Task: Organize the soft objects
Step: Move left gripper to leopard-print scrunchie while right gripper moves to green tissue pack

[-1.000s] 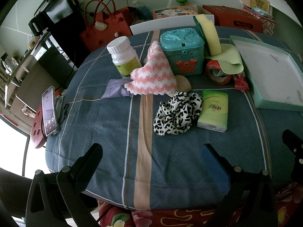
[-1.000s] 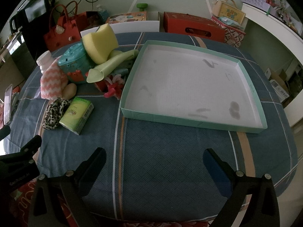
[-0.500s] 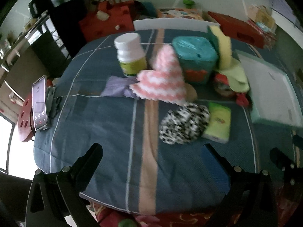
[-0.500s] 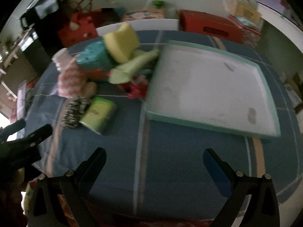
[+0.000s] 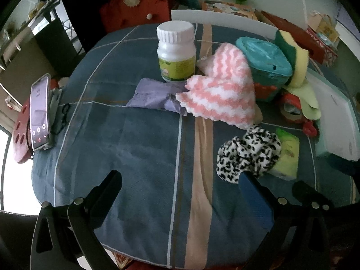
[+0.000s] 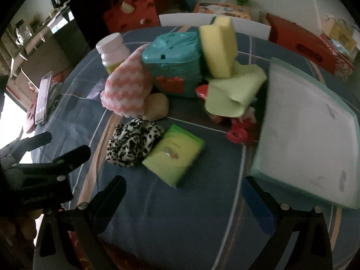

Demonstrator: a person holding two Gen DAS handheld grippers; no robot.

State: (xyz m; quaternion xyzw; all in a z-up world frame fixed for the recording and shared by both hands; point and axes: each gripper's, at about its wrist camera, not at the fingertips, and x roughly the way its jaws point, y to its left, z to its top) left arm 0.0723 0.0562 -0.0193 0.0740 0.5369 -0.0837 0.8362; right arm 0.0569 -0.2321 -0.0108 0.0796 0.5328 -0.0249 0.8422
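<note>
Now, left gripper [image 5: 180, 180]: jaws wide apart, nothing between them, above the near part of the blue tablecloth [image 5: 139, 148].
Right gripper [image 6: 183, 185]: also wide open and empty, above the cloth, with the green tissue pack [image 6: 174, 155] just beyond its fingers.
Leopard scrunchie [image 5: 247, 155]: lies on the cloth, touching the tissue pack on its right side; the right finger of the left gripper is just beside it.
Pink and white knitted cloth [image 5: 221, 90]: leans against the teal box [image 5: 265, 67], its lower edge over a purple packet [image 5: 155, 95].
Beige soft piece [image 6: 157, 106]: lies under the edge of the knitted cloth, near the scrunchie.
Yellow sponge [image 6: 218, 49]: stands tilted against the teal box, on the side toward the tray.
Light green cloth [image 6: 234, 92]: folded, lies below the sponge, partly over some red things which I cannot identify.
Tray [image 6: 337, 85]: white inside with a mint green rim, nothing in it, on the right side of the table.
White bottle [image 5: 176, 51]: upright behind the purple packet.
Phone [image 5: 39, 114]: stands at the left edge of the table.
</note>
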